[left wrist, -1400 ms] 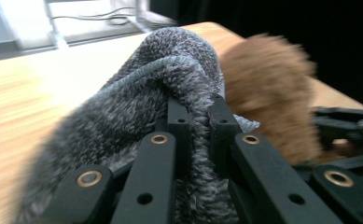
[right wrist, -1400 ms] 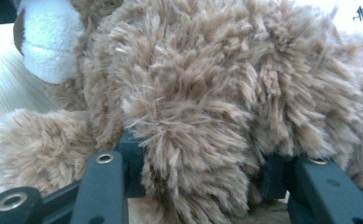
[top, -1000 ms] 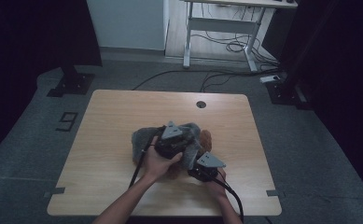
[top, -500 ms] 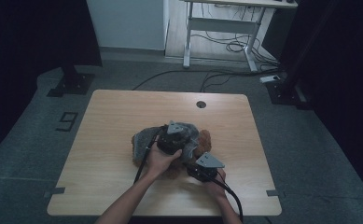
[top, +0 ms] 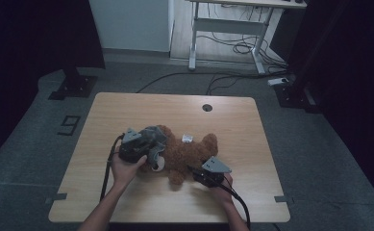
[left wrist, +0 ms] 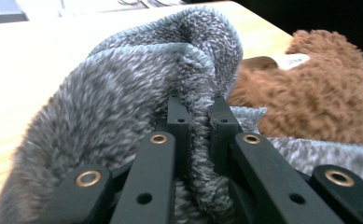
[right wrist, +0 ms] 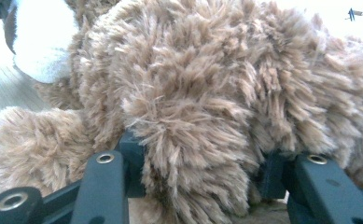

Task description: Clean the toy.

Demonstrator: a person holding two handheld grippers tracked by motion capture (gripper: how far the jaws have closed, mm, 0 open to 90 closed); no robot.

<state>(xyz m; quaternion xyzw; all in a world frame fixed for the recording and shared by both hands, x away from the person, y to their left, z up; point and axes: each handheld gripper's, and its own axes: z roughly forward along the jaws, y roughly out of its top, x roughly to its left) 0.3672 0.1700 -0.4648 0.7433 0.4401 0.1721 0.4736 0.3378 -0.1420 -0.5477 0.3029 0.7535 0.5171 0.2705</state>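
A brown teddy bear (top: 187,153) lies on the wooden table (top: 127,110), with a white label (top: 187,138) on its upper side. My left gripper (top: 150,148) is shut on a fold of a grey knitted garment (top: 153,135) at the bear's left end. In the left gripper view the jaws (left wrist: 198,135) pinch the grey knit (left wrist: 123,102), and the bear (left wrist: 310,102) lies just behind it. My right gripper (top: 196,171) grips the bear from the lower right. Its jaws (right wrist: 202,179) press on a thick tuft of the bear's fur (right wrist: 207,93).
A round cable hole (top: 207,107) sits near the table's far edge. Cables trail from both grippers toward the near edge. A desk frame (top: 228,29) with floor cables stands beyond the table, and a stand base (top: 74,84) is at the far left.
My left gripper has moved left with the grey knit, drawing it off the bear's body, which now lies mostly bare. The right gripper has stayed put on the bear.
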